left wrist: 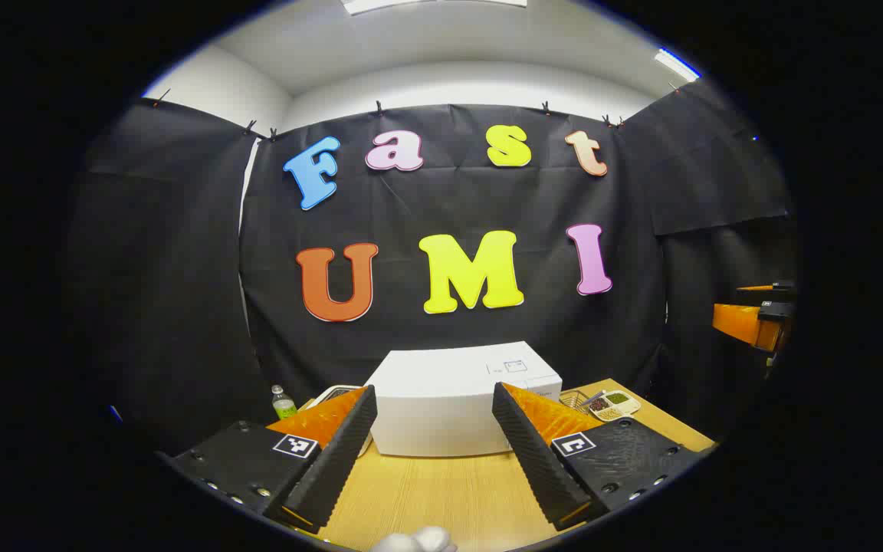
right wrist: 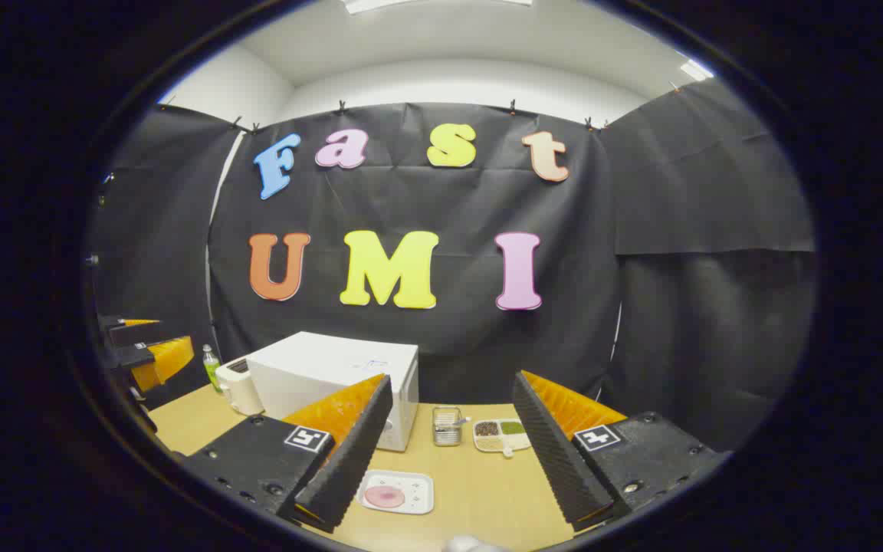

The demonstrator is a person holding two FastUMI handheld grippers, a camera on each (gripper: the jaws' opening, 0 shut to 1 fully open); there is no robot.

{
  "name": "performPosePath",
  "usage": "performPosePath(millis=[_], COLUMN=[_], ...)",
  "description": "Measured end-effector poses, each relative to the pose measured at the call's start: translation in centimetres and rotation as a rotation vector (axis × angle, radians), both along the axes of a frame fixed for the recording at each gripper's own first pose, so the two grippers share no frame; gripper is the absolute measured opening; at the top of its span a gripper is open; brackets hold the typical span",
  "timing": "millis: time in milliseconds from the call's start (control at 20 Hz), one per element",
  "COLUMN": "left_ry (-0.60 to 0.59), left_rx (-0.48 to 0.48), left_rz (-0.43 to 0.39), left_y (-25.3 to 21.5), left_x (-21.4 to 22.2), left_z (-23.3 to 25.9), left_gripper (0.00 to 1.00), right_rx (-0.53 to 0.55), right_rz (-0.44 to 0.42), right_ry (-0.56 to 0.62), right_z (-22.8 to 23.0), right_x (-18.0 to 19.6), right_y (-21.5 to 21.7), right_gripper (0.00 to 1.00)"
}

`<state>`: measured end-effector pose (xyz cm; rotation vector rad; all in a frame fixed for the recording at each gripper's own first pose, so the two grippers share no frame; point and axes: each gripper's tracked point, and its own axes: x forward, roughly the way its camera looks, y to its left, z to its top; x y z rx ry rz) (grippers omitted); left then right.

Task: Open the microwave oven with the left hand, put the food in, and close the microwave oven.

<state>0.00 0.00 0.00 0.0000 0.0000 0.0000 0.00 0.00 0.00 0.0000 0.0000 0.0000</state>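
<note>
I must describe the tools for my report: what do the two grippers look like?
The left gripper and the right gripper look alike. Each has two wedge-shaped fingers, black and ribbed on the inner face, orange on the outer side. The fingers sit on black blocks with small screws, and each block bears a white square tag with a black pattern.

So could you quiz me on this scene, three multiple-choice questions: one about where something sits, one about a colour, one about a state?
1. Where is the plate of food?
A. on the table in front of the microwave
B. on top of the microwave
C. inside the microwave

2. What colour is the microwave?
A. red
B. white
C. black

3. How do the right gripper fingers stand?
A. shut on the plate
B. shut on nothing
C. open, apart

Answers: 1 A, the plate lies on the wooden table before the microwave. 2 B, its casing is white. 3 C, a wide gap shows between the fingers.
</note>
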Motion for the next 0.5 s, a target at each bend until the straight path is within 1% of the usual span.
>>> performPosePath(millis=[50, 100, 150, 400, 450, 500], left_ry=[-0.002, -0.002, 0.000, 0.010, 0.011, 0.014], left_rx=[0.001, 0.002, 0.008, 0.012, 0.011, 0.012], left_rz=[-0.003, -0.008, -0.011, -0.011, -0.010, -0.010], left_y=[-0.1, -0.3, -0.4, -0.5, -0.4, -0.4], left_x=[0.0, 0.1, 0.3, 1.0, 1.1, 1.2], left_z=[0.0, 0.0, -0.1, -0.6, -0.7, -0.8], left_gripper=[0.95, 0.95, 0.95, 0.95, 0.95, 0.95], right_rx=[-0.002, -0.004, -0.003, 0.000, -0.003, -0.004], right_rz=[-0.004, -0.005, -0.007, -0.013, -0.014, -0.014], right_ry=[-0.003, -0.004, -0.002, 0.007, 0.009, 0.011], right_z=[0.1, 0.1, 0.2, -0.2, -0.2, -0.3], right_x=[0.0, 0.0, 0.1, 0.4, 0.5, 0.6], right_y=[-0.2, -0.3, -0.4, -0.7, -0.7, -0.8], right_gripper=[0.92, 0.92, 1.00, 1.00, 0.92, 1.00])
